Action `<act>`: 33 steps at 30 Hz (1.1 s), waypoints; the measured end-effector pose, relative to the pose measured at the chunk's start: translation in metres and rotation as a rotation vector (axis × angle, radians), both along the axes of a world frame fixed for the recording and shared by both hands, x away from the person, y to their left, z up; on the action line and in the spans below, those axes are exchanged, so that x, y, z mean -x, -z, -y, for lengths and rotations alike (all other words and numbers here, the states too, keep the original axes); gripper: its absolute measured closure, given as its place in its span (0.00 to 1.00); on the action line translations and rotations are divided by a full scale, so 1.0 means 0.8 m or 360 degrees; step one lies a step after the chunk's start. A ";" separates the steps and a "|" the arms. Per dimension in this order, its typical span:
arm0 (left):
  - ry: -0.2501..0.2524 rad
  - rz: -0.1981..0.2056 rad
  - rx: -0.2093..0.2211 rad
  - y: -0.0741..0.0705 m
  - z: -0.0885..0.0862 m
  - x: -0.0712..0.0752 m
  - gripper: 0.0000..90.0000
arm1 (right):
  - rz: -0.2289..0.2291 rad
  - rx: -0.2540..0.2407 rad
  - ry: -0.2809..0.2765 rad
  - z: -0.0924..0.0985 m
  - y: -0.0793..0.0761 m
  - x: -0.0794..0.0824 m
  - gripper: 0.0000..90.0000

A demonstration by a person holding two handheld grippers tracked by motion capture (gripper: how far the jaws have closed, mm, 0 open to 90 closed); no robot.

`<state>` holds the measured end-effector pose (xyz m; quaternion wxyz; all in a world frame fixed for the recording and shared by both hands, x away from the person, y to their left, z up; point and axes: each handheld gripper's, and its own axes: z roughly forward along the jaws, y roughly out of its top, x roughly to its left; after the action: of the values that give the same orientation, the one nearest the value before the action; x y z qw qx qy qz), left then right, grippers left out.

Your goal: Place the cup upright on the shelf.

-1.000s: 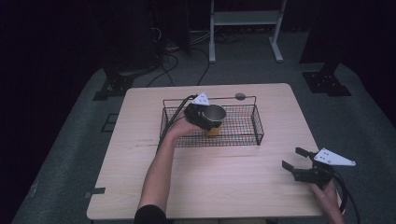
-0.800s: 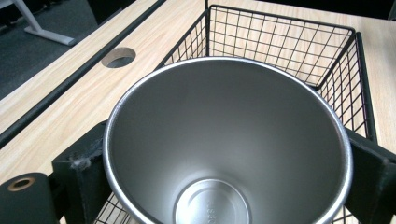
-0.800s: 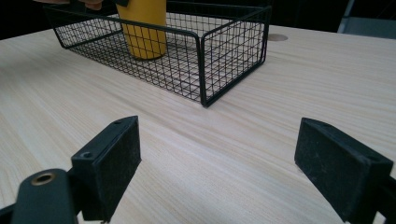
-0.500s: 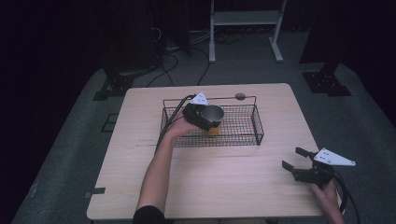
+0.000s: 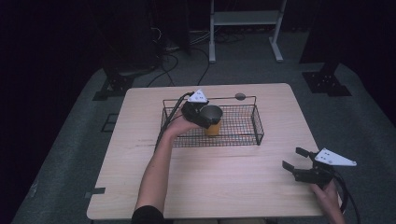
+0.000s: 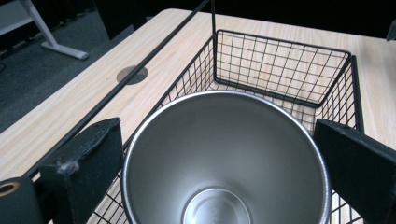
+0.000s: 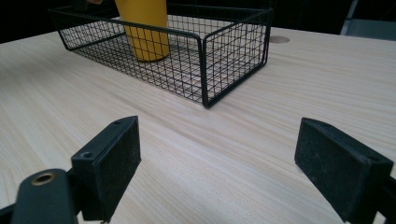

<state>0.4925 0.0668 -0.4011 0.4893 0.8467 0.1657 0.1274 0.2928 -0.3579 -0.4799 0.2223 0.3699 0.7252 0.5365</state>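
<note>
High view, table (image 5: pixel 224 186): pale wood top, seen from above the person's side.
Basket (image 5: pixel 243 140): black wire, rectangular, on the far middle of the table; a thin raised wire handle runs along its far side.
Cup (image 5: pixel 212 119): yellow outside, bare steel inside, upright within the left part of the basket.
Left gripper (image 5: pixel 201 114): at the cup's rim, inside the basket; its jaws stand on either side of the cup, and I cannot tell whether they press on it.
Left gripper view: cup (image 6: pixel 224 158) seen from above its mouth, a black jaw to each side.
Right gripper (image 5: pixel 299 163): near the table's right front corner, well apart from the basket; jaws wide apart, nothing between them.
Right gripper view: basket (image 7: pixel 210 60) and cup (image 7: pixel 144 32) ahead across bare wood.
</note>
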 end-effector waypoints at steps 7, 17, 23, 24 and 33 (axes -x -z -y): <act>-0.0008 0.0021 0.0049 -0.008 -0.005 0.005 0.03 | 0.0004 0.0002 -0.0005 0.000 0.000 0.000 0.15; -0.0015 0.0068 0.0162 -0.023 -0.016 0.018 0.03 | -0.0004 0.0012 0.0014 -0.002 0.000 0.000 0.15; -0.0026 0.0091 0.0213 -0.027 -0.022 0.024 0.03 | -0.0005 0.0011 0.0018 -0.002 0.000 0.000 0.15; -0.0024 0.0088 0.0220 -0.027 -0.023 0.025 0.03 | -0.0005 0.0012 0.0017 -0.002 0.000 0.000 0.15; -0.0021 0.0107 0.0268 -0.032 -0.027 0.037 0.03 | -0.0004 0.0018 0.0022 -0.002 0.000 0.000 0.15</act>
<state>0.4633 0.0884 -0.3755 0.5631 0.7967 0.1649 0.1447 0.2927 -0.3560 -0.4799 0.2271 0.3744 0.7259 0.5305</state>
